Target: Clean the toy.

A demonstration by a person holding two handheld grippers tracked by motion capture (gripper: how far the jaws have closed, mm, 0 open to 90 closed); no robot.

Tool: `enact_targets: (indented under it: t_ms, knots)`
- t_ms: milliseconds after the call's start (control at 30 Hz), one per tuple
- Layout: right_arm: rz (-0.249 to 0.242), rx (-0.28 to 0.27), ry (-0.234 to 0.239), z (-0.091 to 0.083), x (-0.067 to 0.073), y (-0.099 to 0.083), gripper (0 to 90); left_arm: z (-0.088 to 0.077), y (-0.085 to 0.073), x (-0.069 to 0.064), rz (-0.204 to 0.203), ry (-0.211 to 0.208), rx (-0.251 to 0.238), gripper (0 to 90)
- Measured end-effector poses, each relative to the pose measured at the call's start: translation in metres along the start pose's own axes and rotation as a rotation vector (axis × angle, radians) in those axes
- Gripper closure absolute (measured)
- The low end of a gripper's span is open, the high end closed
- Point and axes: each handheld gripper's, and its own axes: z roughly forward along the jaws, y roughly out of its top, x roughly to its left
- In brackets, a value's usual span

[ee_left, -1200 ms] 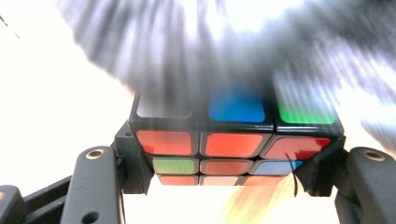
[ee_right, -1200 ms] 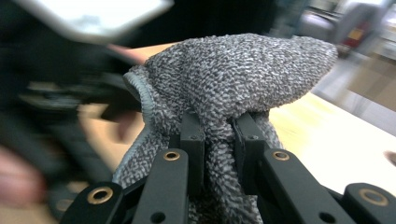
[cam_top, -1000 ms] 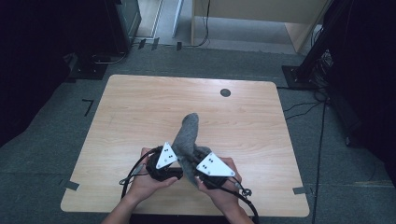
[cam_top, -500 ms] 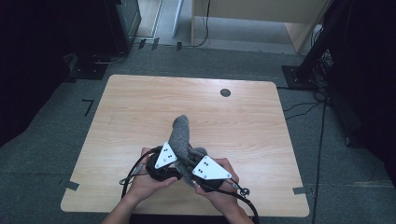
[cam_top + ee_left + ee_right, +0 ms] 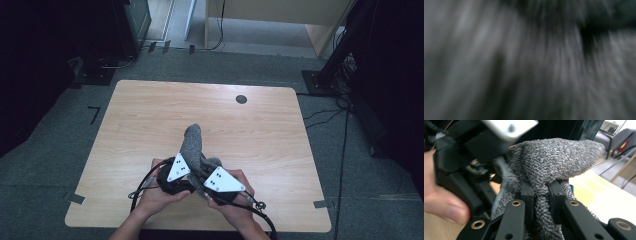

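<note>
A grey knitted sock (image 5: 192, 142) stands up between my two grippers near the front edge of the wooden table (image 5: 150, 115). Its free end points away from me. My left gripper (image 5: 187, 167) is at the sock's left side; in the left gripper view blurred grey sock fabric (image 5: 529, 65) lies right against the camera. My right gripper (image 5: 207, 172) meets the sock from the right. In the right gripper view that gripper (image 5: 541, 188) is shut on a fold of the sock (image 5: 554, 157), and the left gripper's black body (image 5: 461, 162) and a thumb (image 5: 441, 205) sit close at the left.
A round black grommet (image 5: 241, 99) sits in the tabletop at the far right. Black cables (image 5: 145, 187) loop from the grippers over the front edge. Dark cabinets and stands ring the table on the grey carpet, with tape marks (image 5: 75, 198) by the corners.
The sock's free end has swung a little to the left and stands straighter. The right gripper has edged closer to the left one. The left hand has kept still.
</note>
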Motion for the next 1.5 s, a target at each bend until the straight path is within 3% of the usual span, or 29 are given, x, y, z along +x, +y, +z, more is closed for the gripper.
enact_targets:
  t_ms: [67, 133, 200, 267, 333, 433, 533, 600, 700, 733, 867, 967, 1067, 1167, 1200, 1233, 1300, 1400, 1500]
  knots:
    - [0.043, -0.004, -0.057, -0.004, -0.013, -0.001, 79.1, -0.002, 0.001, 0.002, -0.002, 0.004, -0.001, 34.6]
    - [0.083, -0.001, -0.069, -0.008, -0.019, -0.003, 79.2, -0.002, 0.000, 0.004, -0.019, 0.004, -0.004, 34.6]
    - [0.047, -0.011, -0.055, -0.008, -0.012, -0.002, 79.1, -0.001, 0.000, 0.004, -0.028, 0.006, 0.003, 34.6]
    - [-0.005, -0.006, -0.014, -0.004, 0.001, -0.001, 79.2, 0.001, 0.000, 0.000, -0.007, 0.003, 0.012, 34.6]
    - [-0.027, 0.008, -0.015, 0.001, 0.008, 0.001, 79.3, 0.002, 0.000, -0.005, 0.014, -0.004, 0.009, 34.6]
    - [0.018, -0.008, -0.040, 0.000, -0.004, 0.001, 79.3, 0.001, 0.002, -0.008, 0.035, -0.012, -0.005, 34.6]
    - [0.075, -0.003, -0.089, -0.006, -0.018, -0.003, 79.4, -0.001, 0.002, -0.005, 0.022, -0.011, -0.007, 34.6]
    - [0.080, -0.012, -0.078, -0.008, -0.018, -0.004, 79.4, -0.002, 0.002, 0.000, 0.004, 0.005, -0.005, 34.6]
    - [0.024, -0.021, -0.058, -0.007, -0.007, -0.003, 79.6, -0.004, 0.001, 0.006, -0.029, 0.021, 0.000, 34.6]
    - [0.014, -0.022, -0.029, -0.006, -0.002, -0.003, 79.6, -0.003, 0.000, 0.006, -0.030, 0.020, 0.001, 34.6]
    - [-0.007, -0.015, 0.006, -0.001, 0.007, -0.001, 79.6, 0.000, 0.000, -0.003, 0.017, -0.029, -0.002, 34.6]
    - [0.007, -0.022, -0.025, -0.002, 0.001, 0.000, 79.6, -0.001, 0.002, -0.006, 0.039, -0.044, -0.017, 34.6]
    - [0.048, -0.015, -0.086, -0.005, -0.014, 0.000, 79.5, -0.004, 0.001, 0.000, 0.017, -0.049, -0.028, 34.6]
    - [0.157, -0.052, -0.070, -0.016, -0.032, -0.001, 79.0, -0.010, -0.005, 0.010, -0.036, -0.120, -0.149, 34.6]
    - [0.176, -0.072, -0.056, -0.019, -0.037, 0.000, 78.8, -0.013, -0.009, 0.014, -0.047, -0.174, -0.234, 34.6]
    - [0.217, -0.110, -0.030, -0.024, -0.043, 0.001, 78.7, -0.014, -0.011, 0.016, -0.050, -0.198, -0.281, 34.5]
    - [0.270, -0.162, -0.008, -0.031, -0.048, 0.004, 78.6, -0.014, -0.016, 0.017, -0.022, -0.193, -0.380, 34.5]
    - [0.299, -0.214, 0.046, -0.035, -0.046, 0.009, 78.5, -0.009, -0.019, 0.013, 0.033, -0.167, -0.409, 34.4]
    - [0.306, -0.207, 0.096, -0.030, -0.036, 0.012, 78.4, -0.007, -0.018, 0.005, 0.069, -0.174, -0.431, 34.4]
